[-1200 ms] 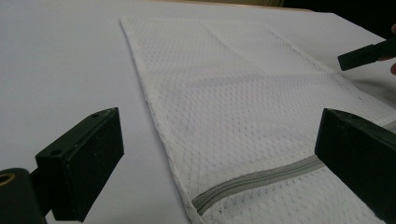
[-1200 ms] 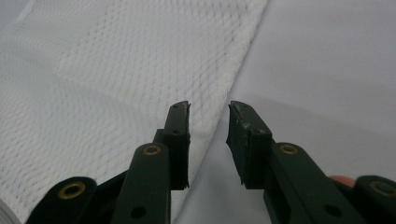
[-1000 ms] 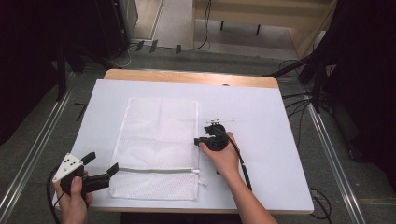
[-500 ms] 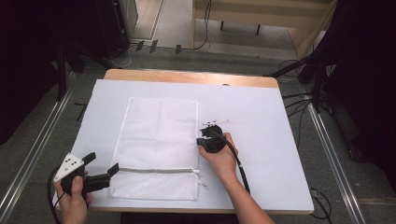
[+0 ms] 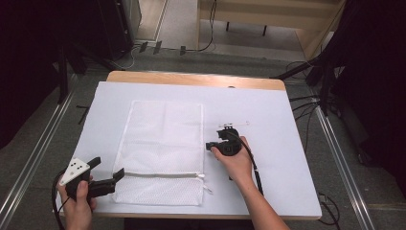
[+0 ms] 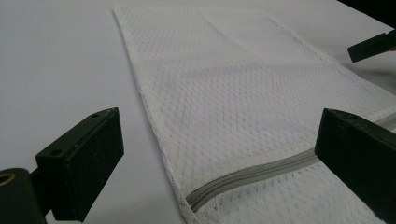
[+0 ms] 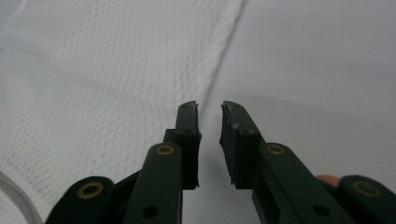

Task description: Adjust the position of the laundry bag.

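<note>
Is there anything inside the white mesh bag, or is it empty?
The mesh bag lies flat on the white table cover, with no bulge or dark shape showing through. Its grey zipper is closed, so a thin, pale item inside can't be ruled out.

Overhead view, two low close-ups, share mesh bag (image 5: 163,148).

Even overhead light brightens the white worktop (image 5: 268,110); surroundings fall dark, shadows stay soft, and near jaws blur slightly.
</note>
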